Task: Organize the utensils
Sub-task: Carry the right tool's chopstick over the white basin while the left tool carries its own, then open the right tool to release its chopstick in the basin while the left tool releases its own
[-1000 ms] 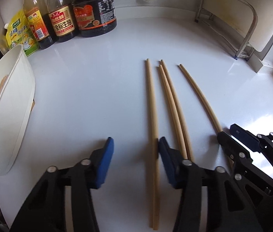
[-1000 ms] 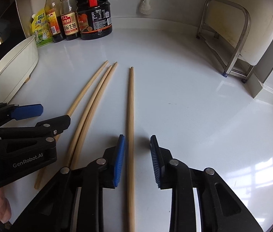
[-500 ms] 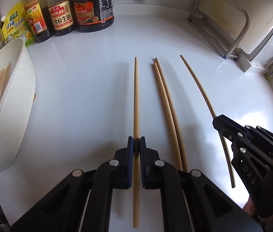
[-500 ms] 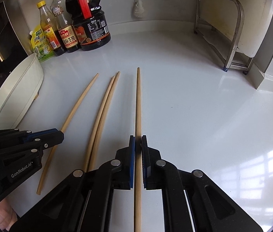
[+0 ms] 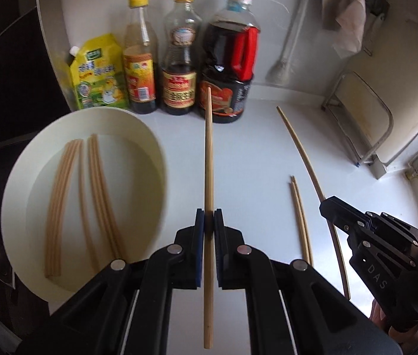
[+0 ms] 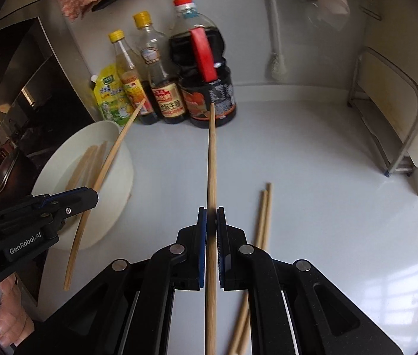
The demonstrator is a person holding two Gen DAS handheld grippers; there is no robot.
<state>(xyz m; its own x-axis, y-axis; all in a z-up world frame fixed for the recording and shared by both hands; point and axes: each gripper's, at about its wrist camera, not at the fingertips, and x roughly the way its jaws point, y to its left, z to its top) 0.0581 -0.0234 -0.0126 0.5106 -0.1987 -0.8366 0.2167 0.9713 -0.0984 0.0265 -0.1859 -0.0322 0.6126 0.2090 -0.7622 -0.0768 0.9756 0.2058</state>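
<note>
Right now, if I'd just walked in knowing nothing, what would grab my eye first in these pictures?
Probably the two black claws, each pinching one long wooden chopstick: the left claw holds its chopstick beside a white bowl that already has chopsticks in it, and the right claw holds another. Next, the sauce bottles lined up at the back wall, and a loose pair of chopsticks on the white counter.
</note>
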